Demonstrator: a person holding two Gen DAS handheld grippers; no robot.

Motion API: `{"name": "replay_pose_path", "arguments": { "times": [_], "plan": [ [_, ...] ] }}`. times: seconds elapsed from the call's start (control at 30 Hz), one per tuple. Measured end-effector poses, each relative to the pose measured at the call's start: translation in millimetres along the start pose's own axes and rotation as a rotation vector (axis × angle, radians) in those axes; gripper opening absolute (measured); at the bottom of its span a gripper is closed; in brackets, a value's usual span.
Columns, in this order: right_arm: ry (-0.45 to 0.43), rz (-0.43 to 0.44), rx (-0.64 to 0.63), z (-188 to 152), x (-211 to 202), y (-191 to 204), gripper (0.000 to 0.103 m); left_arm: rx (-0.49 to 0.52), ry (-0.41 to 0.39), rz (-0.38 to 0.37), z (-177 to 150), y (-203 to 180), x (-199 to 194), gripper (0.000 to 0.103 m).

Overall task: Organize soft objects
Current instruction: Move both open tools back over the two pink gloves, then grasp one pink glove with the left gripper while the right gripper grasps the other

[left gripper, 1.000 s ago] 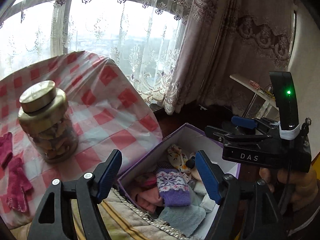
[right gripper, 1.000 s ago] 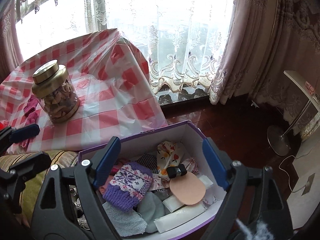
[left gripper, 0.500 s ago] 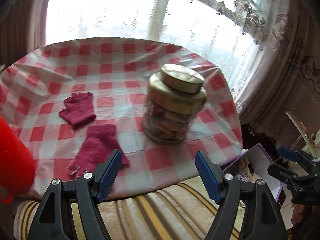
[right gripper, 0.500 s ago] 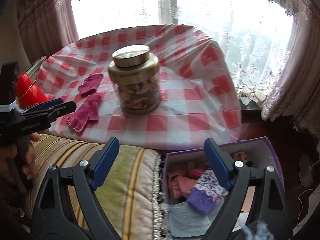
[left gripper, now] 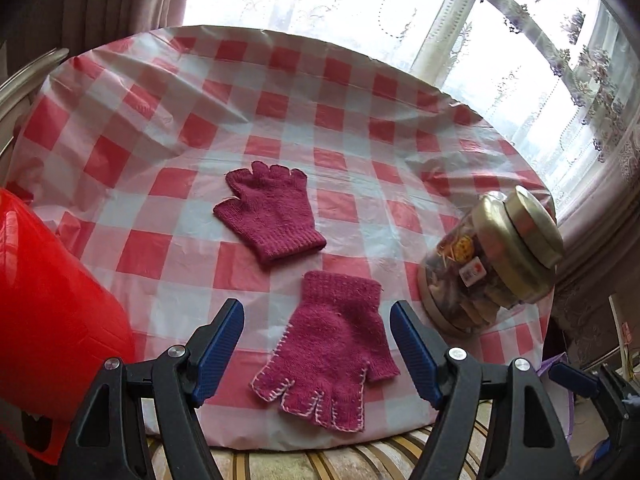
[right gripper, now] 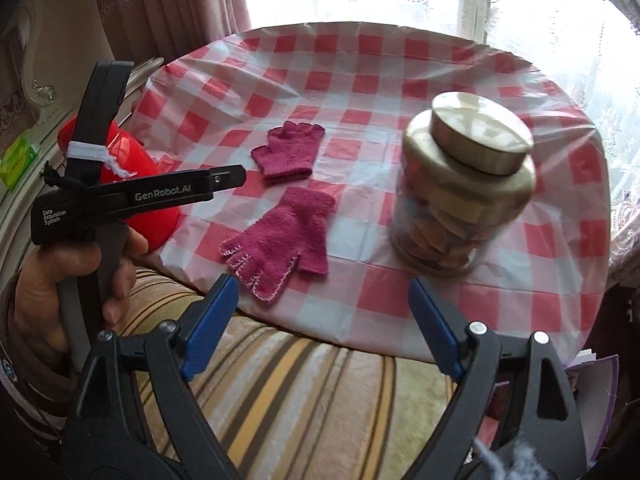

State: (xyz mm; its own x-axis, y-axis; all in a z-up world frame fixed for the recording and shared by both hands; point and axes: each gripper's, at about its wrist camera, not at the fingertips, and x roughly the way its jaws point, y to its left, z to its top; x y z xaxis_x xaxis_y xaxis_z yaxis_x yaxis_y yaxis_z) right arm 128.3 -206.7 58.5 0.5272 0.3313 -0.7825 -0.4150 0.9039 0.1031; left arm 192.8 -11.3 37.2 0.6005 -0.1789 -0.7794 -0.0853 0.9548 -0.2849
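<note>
Near glove (left gripper: 334,354) flat at table (left gripper: 168,92) front edge, far glove (left gripper: 270,216) mid-table; left gripper (left gripper: 316,350) released, straddling near glove for pickup; right gripper (right gripper: 322,330) released, empty, waiting

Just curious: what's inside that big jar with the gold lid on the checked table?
Through the jar's clear lower wall show piled tan and brown pieces and a small label-like tag. What they are is unclear; the gold lid and shoulder hide the top.

Checked table (left gripper: 340,92): gloves (left gripper: 272,210), jar (left gripper: 496,260)
</note>
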Motion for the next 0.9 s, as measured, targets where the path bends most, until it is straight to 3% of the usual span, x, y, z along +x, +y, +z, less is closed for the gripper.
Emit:
{"name": "replay_pose_path", "arguments": {
  "times": [0.43,0.8,0.9],
  "plan": [
    [0.118,-0.030,0.028,45,106,18,0.088,-0.184,0.128,-0.010,49,45,86,0.076],
    [0.182,-0.036,0.045,56,168,14,0.089,-0.069,0.180,0.020,54,35,137,0.076],
    [0.188,-0.040,0.026,58,180,17,0.089,0.018,0.173,0.047,50,25,144,0.076]
  ]
}}
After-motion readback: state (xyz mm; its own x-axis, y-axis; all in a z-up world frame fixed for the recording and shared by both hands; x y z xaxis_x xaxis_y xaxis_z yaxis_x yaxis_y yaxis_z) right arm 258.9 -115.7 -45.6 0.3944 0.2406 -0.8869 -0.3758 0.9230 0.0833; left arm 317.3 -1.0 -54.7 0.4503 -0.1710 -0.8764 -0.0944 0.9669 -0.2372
